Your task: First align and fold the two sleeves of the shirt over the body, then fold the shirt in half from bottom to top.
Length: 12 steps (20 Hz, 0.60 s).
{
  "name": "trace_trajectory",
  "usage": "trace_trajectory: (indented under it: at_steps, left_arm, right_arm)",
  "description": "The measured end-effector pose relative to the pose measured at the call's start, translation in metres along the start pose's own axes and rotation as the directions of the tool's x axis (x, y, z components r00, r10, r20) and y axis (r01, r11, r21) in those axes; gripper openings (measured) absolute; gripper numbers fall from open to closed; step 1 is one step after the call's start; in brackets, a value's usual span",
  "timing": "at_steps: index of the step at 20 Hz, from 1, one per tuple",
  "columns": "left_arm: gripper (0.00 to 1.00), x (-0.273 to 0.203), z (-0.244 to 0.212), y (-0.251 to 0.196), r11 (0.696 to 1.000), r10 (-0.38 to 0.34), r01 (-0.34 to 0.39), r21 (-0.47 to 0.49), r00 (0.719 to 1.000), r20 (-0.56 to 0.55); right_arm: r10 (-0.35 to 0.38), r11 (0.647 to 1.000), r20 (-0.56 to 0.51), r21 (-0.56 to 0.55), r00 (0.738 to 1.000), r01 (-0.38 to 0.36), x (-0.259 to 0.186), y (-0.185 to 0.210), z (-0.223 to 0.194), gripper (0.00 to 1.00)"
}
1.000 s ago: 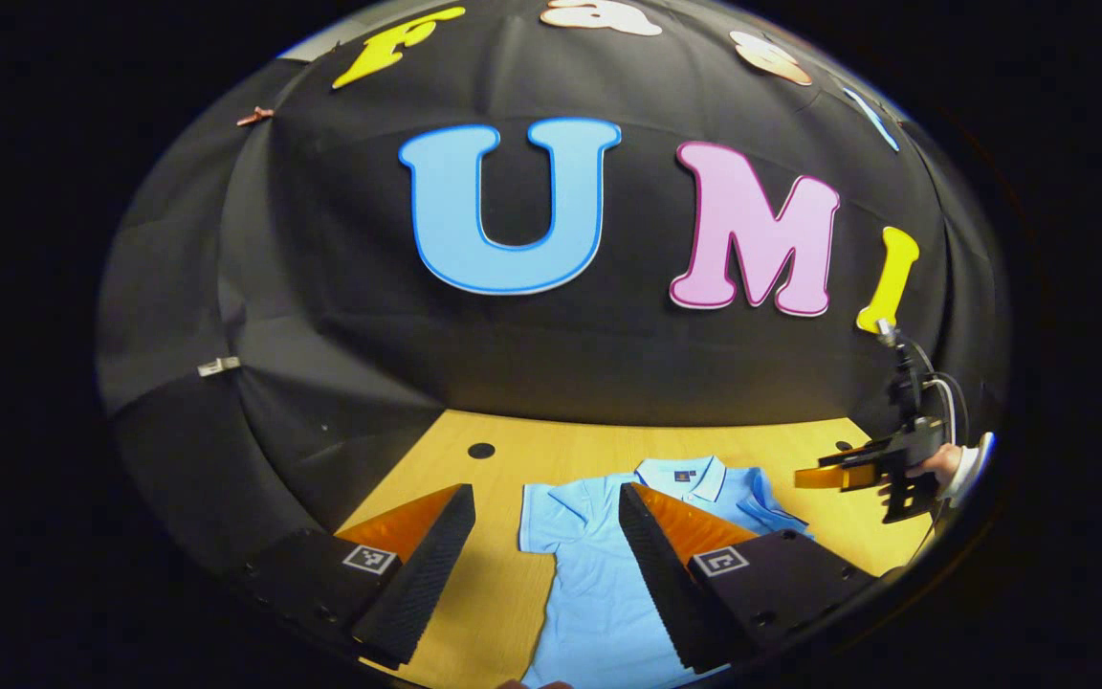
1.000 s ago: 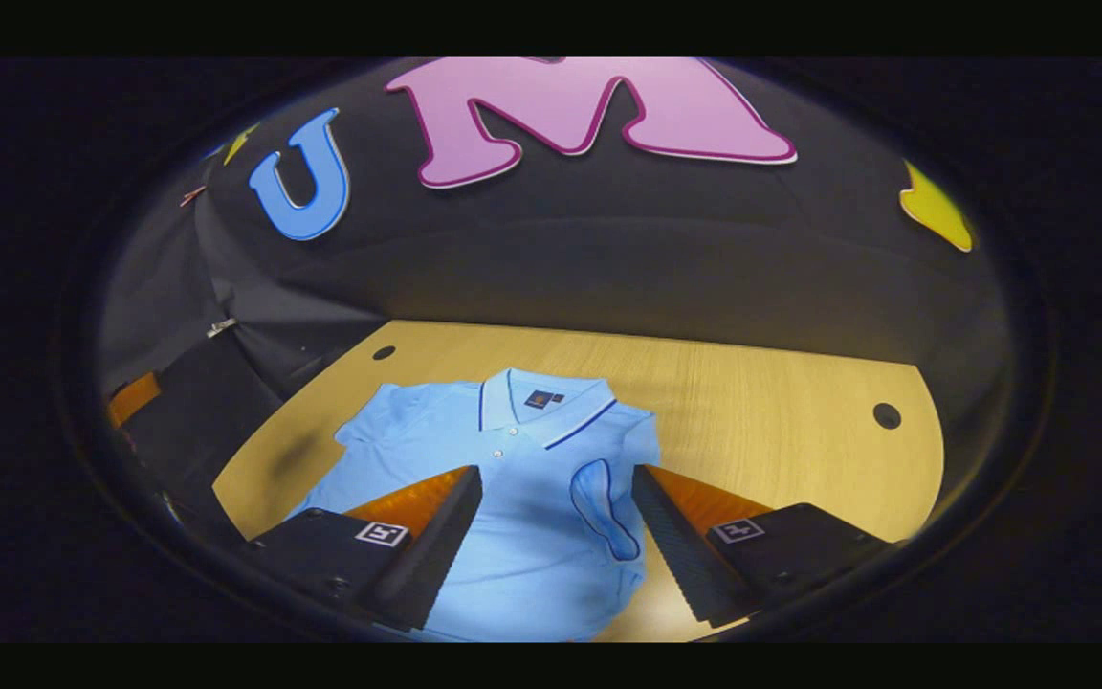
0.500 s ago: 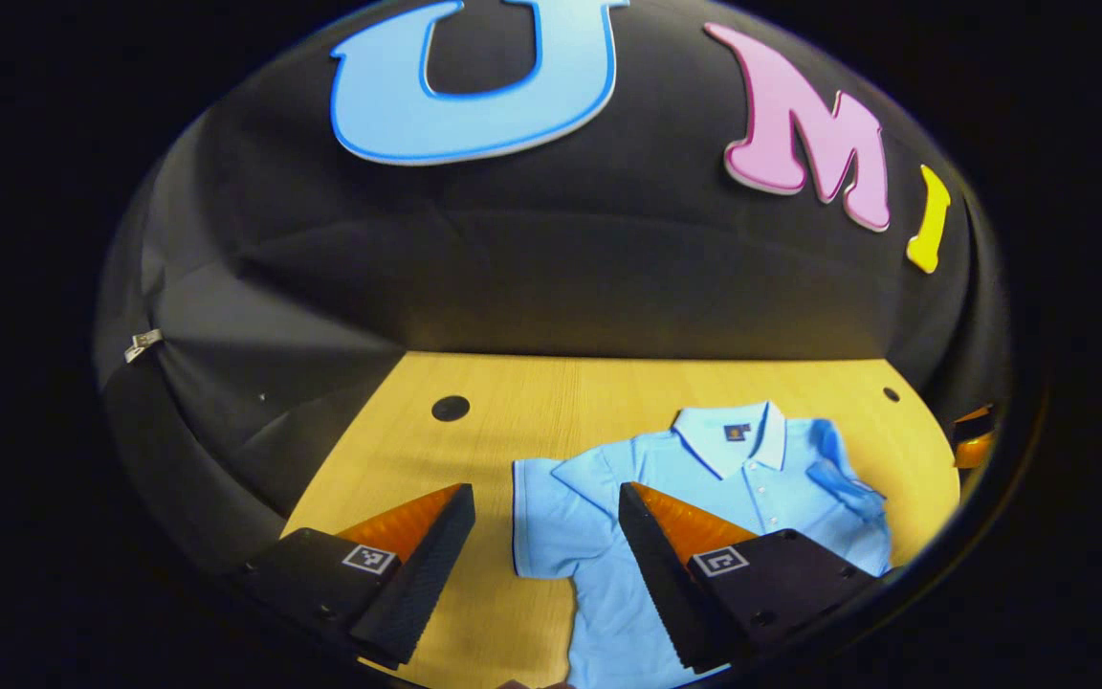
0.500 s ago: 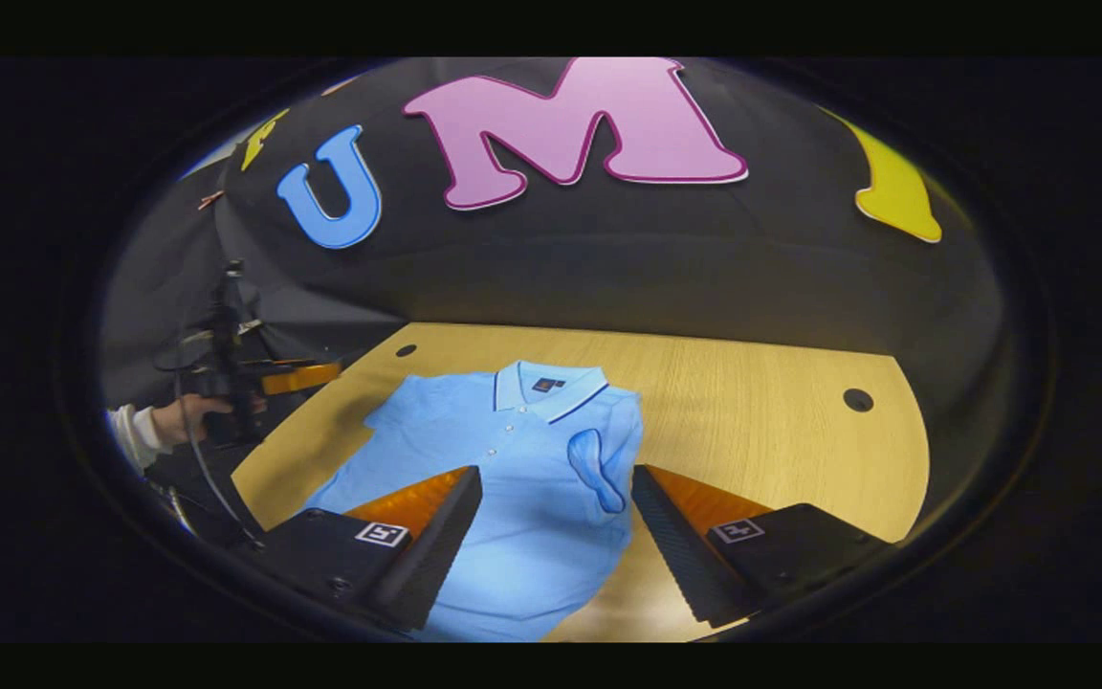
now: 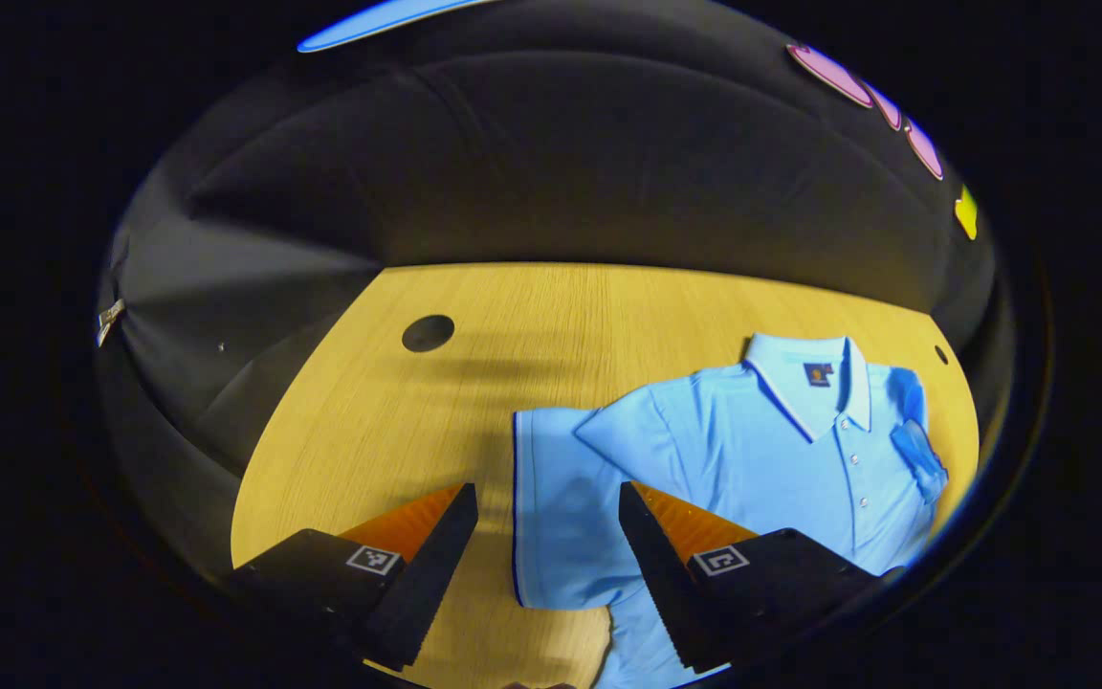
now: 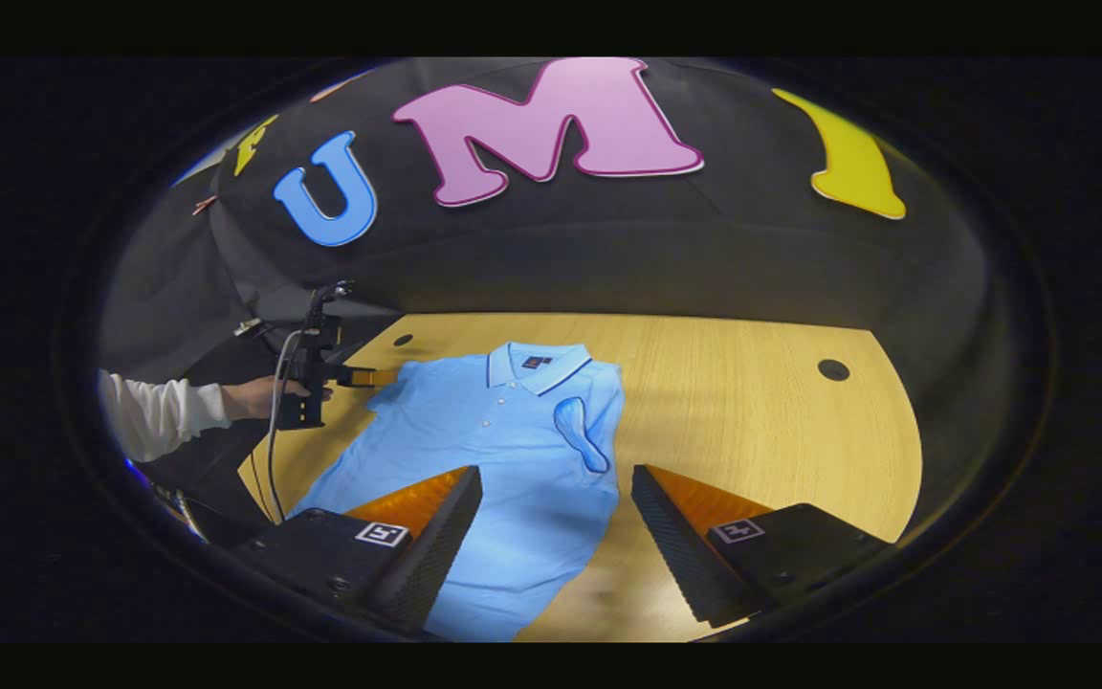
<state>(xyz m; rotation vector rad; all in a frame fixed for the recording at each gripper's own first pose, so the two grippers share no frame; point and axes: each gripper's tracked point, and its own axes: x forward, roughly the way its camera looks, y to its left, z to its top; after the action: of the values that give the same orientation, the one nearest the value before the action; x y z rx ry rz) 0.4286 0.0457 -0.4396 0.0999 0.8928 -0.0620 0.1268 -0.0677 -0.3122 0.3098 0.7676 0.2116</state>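
Wooden table (image 5: 551,316) carries the shirt (image 5: 752,450), lying flat with its collar toward the booth wall. In the left gripper view, the left gripper (image 5: 548,536) stands wide and empty over the unfolded sleeve (image 5: 556,498). Lower it onto the sleeve's outer edge, pinch a single layer, then carry it across the body, keeping the fold line straight. In the right gripper view, the right gripper (image 6: 556,522) is wide, holding nothing, above the lower body; the other sleeve (image 6: 580,435) already lies folded inward.

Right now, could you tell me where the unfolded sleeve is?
In the left gripper view, the sleeve lies flat on the table, between the open left tongs.
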Motion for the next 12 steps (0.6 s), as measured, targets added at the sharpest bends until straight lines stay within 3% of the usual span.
trace_trajectory:
  at_steps: [3,9,12]
  left_arm:
    - [0.95,0.01,-0.014,-0.002,1.0,-0.015,0.014,-0.01,0.998,-0.055]
    - [0.93,0.014,-0.012,-0.005,0.998,-0.059,0.059,-0.008,0.997,-0.049]
    - [0.34,0.013,-0.011,-0.017,0.997,-0.077,0.077,0.004,0.996,-0.047]
  right_arm:
    - [-0.009,1.0,-0.008,0.015,1.0,0.009,-0.004,-0.007,-0.007,0.98]
    - [-0.004,1.0,-0.013,0.029,1.0,0.004,-0.009,-0.008,-0.012,0.98]
    - [0.0,0.999,-0.01,0.032,1.0,0.0,-0.012,-0.009,-0.012,0.98]
